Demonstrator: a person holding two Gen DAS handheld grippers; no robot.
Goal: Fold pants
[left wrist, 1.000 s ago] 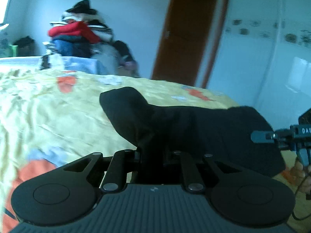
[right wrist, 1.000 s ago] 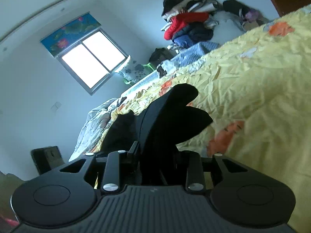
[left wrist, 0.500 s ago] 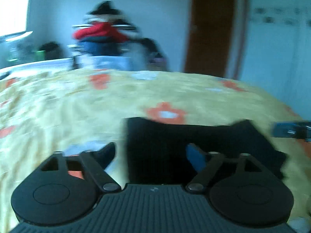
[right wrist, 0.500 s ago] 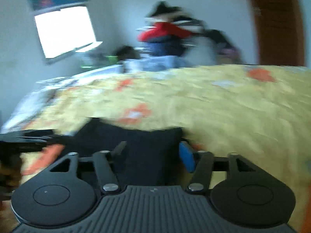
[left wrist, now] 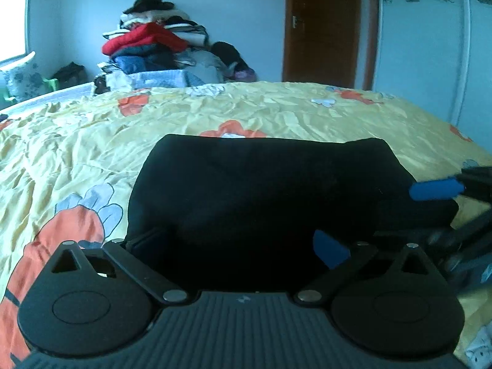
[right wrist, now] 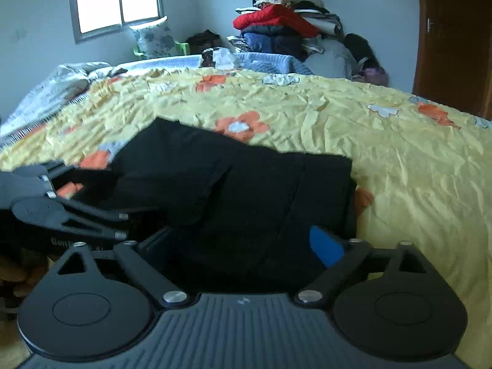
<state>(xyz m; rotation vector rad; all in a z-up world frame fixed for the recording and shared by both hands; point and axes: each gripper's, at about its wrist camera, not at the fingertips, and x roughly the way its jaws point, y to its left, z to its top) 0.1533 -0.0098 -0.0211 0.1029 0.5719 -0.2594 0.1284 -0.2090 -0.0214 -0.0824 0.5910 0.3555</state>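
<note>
A folded pair of black fabric pants [left wrist: 261, 190] lies flat on a bed covered by a wrinkled yellow bedspread with orange and white flowers [left wrist: 77, 141]. In the left wrist view the pants form a wide, dark block directly ahead of the left gripper [left wrist: 227, 246], whose fingers are spread wide apart, one blue pad [left wrist: 330, 247] showing on the right side, with nothing pinched between them. The right gripper [right wrist: 236, 243] sits just beside it (seen at the right edge of the left view as a blurred black frame with a blue pad); its fingers are likewise spread and hold nothing, resting over the near edge of the pants. In the right wrist view an upper layer of cloth overlaps the lower one. Beyond the bed stand a tall heap of mixed clothes topped by a red jacket [right wrist: 276, 21], a bright window [right wrist: 117, 0] and a brown wooden door [left wrist: 323, 24].
</note>
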